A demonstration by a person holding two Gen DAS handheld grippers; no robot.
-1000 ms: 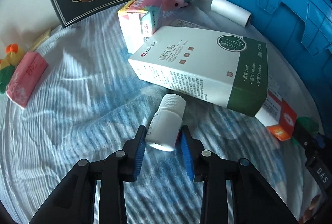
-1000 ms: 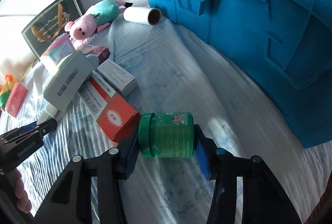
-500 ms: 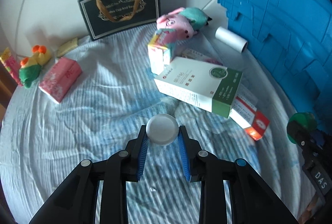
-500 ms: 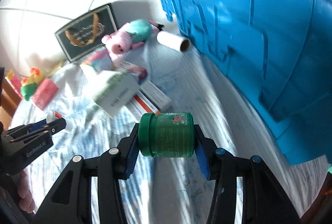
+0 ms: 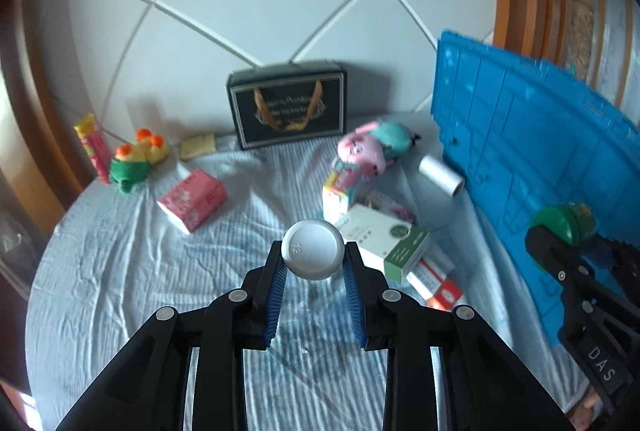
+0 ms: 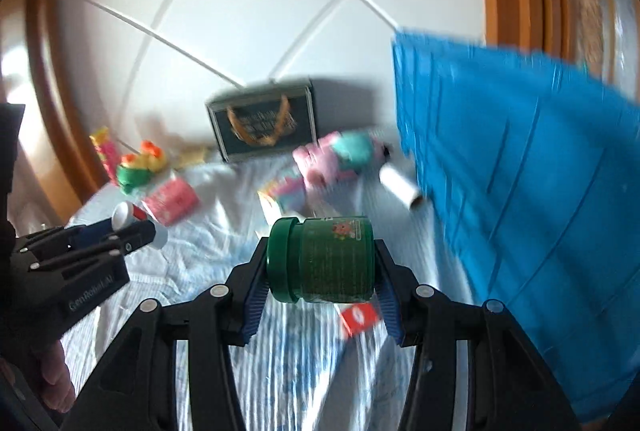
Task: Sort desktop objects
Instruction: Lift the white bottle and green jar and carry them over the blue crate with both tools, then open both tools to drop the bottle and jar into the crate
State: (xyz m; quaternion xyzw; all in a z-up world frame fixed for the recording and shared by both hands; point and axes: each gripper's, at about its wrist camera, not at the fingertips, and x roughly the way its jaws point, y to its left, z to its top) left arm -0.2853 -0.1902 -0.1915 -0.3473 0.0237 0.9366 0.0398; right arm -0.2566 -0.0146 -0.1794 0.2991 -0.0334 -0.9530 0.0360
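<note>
My left gripper (image 5: 313, 263) is shut on a small white bottle (image 5: 313, 250), whose round end faces the camera, high above the blue-striped cloth (image 5: 120, 271). A green jar (image 6: 322, 258) lies sideways between the blue pads of my right gripper (image 6: 320, 277), which is shut on it. In the left wrist view the right gripper and its green jar (image 5: 568, 225) show at the right, close to the blue crate (image 5: 532, 135). In the right wrist view the left gripper with the white bottle (image 6: 130, 217) appears at the left, held by a hand (image 6: 52, 383).
A tall blue crate (image 6: 520, 171) stands on the right. On the cloth lie a white-and-green box (image 5: 384, 235), a red-and-white box (image 5: 436, 287), a pink pack (image 5: 192, 199), a pink plush toy (image 5: 368, 151), a white roll (image 5: 440, 175), a black gift bag (image 5: 286, 109) and a yellow-green plush (image 5: 136, 159).
Both grippers have risen well above the cloth with their loads. The white bottle was taken up off the cloth and now points its end at the camera. The green jar stays gripped.
</note>
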